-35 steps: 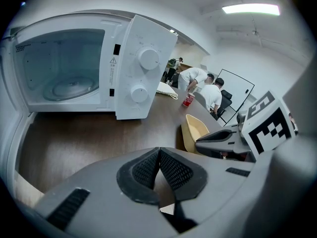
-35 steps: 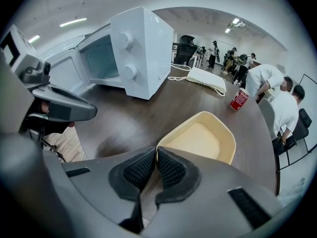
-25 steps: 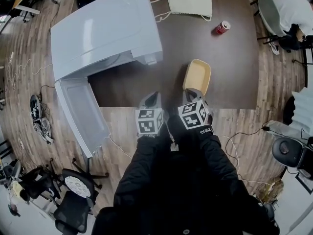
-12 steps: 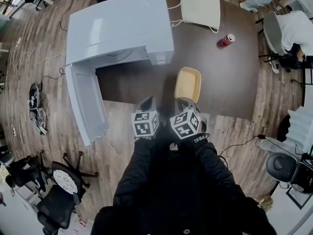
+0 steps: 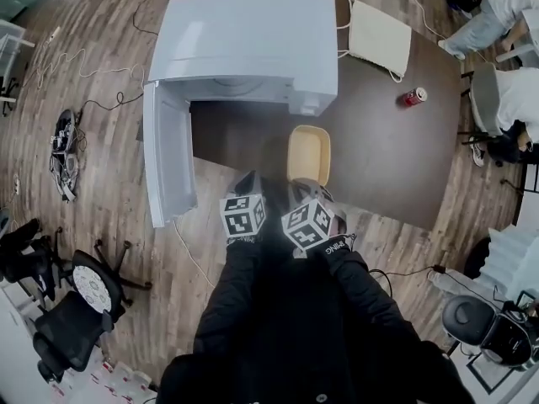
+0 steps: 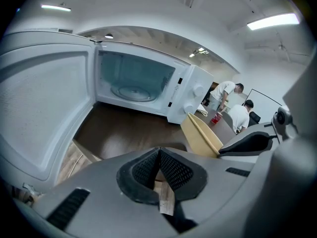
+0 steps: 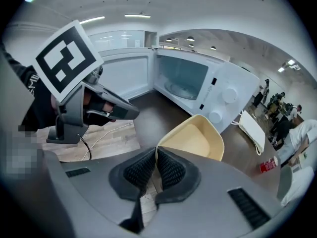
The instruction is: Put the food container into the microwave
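A pale yellow food container [image 5: 308, 153] is over the dark table [image 5: 387, 167], just in front of the white microwave [image 5: 244, 40]. The microwave door [image 5: 164, 158] hangs open to the left, and the cavity with its glass turntable [image 6: 130, 90] shows. My right gripper [image 5: 304, 184] is shut on the container's near rim [image 7: 171, 144]. My left gripper [image 5: 251, 178] hangs beside it to the left, over the table's front edge, shut with nothing in it [image 6: 158, 156]. The container also appears at the right of the left gripper view [image 6: 200, 135].
A red can [image 5: 413, 98] stands at the table's far right and a white cushion [image 5: 381, 36] with a cord lies behind the microwave. People sit at the right [image 5: 505, 99]. Office chairs [image 5: 76, 310] and cables [image 5: 63, 154] are on the wooden floor at the left.
My right gripper has carried the container leftward, from right of the microwave to in front of its control side. The left gripper has kept alongside, still shut.
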